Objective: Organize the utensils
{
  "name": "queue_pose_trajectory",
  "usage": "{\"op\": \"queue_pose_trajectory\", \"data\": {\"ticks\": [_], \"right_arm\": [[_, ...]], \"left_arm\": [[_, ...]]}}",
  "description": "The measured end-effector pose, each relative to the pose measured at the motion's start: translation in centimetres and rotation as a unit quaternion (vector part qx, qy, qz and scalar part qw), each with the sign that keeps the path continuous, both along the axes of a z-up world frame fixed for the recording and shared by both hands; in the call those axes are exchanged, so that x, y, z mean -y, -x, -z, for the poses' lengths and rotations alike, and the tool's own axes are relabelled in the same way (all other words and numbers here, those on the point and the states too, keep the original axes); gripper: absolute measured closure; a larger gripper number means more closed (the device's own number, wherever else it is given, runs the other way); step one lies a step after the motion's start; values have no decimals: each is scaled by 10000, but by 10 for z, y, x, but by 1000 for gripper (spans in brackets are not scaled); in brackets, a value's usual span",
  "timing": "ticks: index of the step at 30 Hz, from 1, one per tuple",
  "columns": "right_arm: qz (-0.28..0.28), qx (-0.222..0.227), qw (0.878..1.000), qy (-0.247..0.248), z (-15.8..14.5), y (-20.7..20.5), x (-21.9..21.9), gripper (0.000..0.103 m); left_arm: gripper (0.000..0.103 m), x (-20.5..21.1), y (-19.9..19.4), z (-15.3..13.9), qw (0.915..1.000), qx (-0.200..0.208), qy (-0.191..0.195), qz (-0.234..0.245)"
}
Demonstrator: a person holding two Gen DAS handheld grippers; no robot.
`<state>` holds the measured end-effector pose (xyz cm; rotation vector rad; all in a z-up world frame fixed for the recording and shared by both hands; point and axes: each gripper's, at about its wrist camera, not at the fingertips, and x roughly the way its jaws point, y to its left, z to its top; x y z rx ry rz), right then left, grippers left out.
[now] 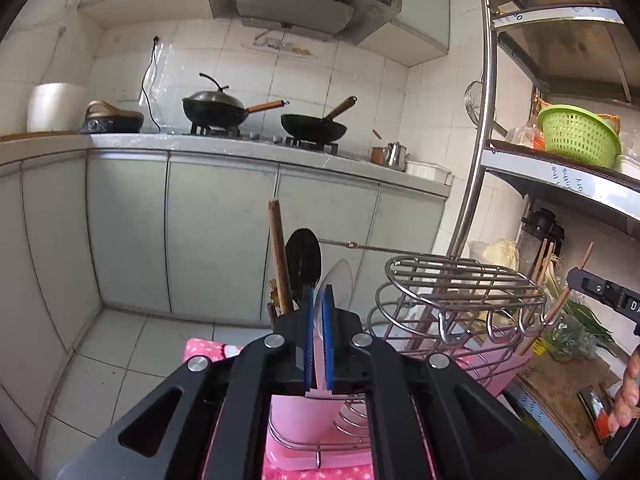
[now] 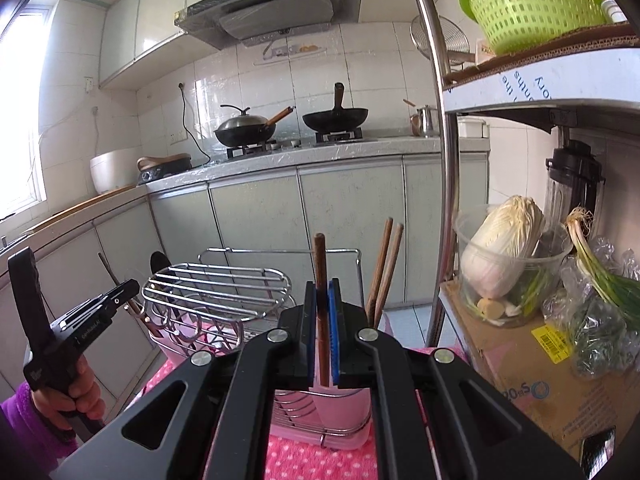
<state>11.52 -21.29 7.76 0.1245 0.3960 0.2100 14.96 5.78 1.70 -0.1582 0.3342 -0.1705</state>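
Centre frame: left gripper [image 1: 318,332] clamps shiny metal spoon [image 1: 334,284], right gripper [image 2: 321,336] clamps brown wooden chopstick [image 2: 320,280]; thin handles could slip, miss pink plastic holder [image 2: 340,408].

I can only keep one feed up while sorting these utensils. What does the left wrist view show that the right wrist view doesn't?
Left wrist only: the left gripper shut on a metal spoon, with a black spoon behind it.
Right wrist only: the right gripper shut on a wooden chopstick, and a cabbage in a tub.
Both: the wire rack, pink holder, stove pans and green basket.
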Motion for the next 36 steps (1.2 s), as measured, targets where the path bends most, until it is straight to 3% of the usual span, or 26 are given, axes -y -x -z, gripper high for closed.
{"op": "queue_pose_trajectory", "data": {"ticks": [12, 15, 17, 19, 21, 36], "right_arm": [[110, -200, 9997, 33, 8, -3, 2, 97], [157, -286, 9995, -35, 8, -5, 5, 97], [170, -342, 9993, -21, 8, -6, 6, 97], [147, -414, 9990, -21, 8, -7, 7, 86], [98, -427, 9990, -61, 9, -5, 7, 60], [50, -346, 9992, -194, -2, 32, 9, 52]], "left_arm": [[96, -3, -10, 14, 9965, -804, 164, 134], [86, -2, -9, 13, 9963, -833, 162, 126], [71, -2, -7, 11, 9961, -853, 171, 134], [63, -1, -6, 9, 9960, -866, 167, 108], [60, 1, -4, 8, 9960, -876, 134, 92], [60, 0, 26, -7, 9930, -1134, 295, 123]]}}
